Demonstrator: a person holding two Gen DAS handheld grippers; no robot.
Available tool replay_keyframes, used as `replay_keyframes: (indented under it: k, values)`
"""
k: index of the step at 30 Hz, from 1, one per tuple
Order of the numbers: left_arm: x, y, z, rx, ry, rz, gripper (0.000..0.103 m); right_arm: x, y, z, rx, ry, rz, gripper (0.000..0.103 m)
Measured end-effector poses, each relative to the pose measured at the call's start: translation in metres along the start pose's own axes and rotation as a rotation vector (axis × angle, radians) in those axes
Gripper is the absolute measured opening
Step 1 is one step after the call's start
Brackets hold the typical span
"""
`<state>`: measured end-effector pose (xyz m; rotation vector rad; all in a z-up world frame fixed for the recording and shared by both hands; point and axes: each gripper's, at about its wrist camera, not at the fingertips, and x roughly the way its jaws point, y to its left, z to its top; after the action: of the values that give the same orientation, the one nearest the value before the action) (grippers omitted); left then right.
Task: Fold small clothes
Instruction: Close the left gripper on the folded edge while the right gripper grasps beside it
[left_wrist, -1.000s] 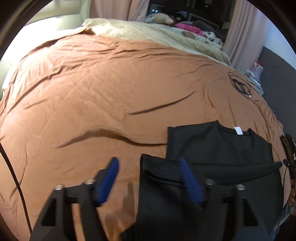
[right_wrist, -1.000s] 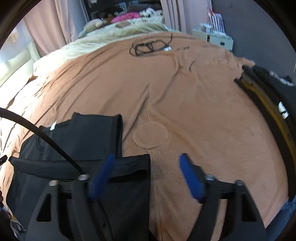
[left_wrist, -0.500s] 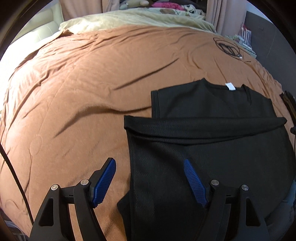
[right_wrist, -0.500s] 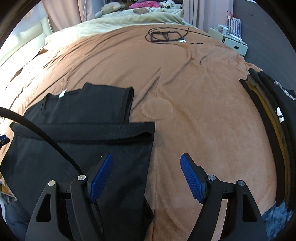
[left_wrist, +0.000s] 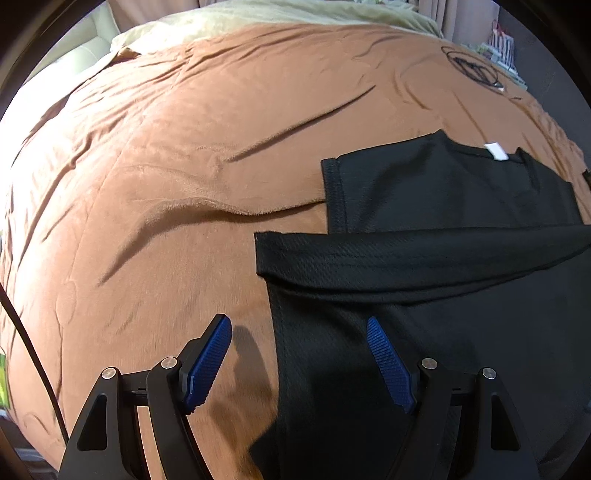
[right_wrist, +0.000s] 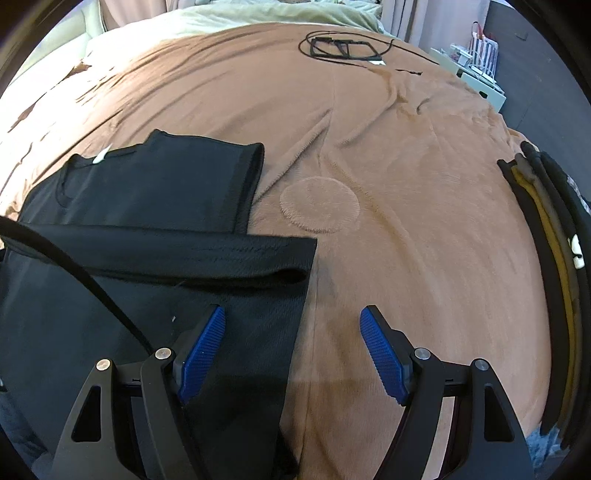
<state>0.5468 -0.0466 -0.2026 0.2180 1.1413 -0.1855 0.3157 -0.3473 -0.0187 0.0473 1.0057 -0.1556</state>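
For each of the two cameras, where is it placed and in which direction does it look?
Left wrist: on the left gripper, looking down at the black shirt's left edge; own blue fingers show.
Right wrist: on the right gripper, over the shirt's right edge; own fingers show.
Shared: the shirt, brown blanket, white neck label.

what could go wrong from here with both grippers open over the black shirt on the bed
1. Each open gripper straddles a side edge of the black t-shirt: the left gripper and right gripper may pinch the brown blanket along with the cloth.
2. The folded band across the shirt looks loose and uneven; lifting could let it slip open.
3. A black cable crosses the shirt in the right wrist view and could snag.
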Motion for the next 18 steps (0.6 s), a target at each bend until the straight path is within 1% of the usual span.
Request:
replay_keyframes:
  k: [4,11,18]
  values:
    - [0.01,0.004,0.01,-0.023,0.014,0.007,0.077,0.016,-0.002,0.014,-0.002,0.002,0.006,0.074]
    - [0.013,0.012,0.029,-0.069,-0.007,0.017,0.077,0.035,-0.007,0.04,-0.002,-0.008,0.008,0.074]
    - [0.021,0.018,0.048,-0.112,-0.004,0.029,0.067,0.049,-0.013,0.06,0.04,-0.033,-0.008,0.074]
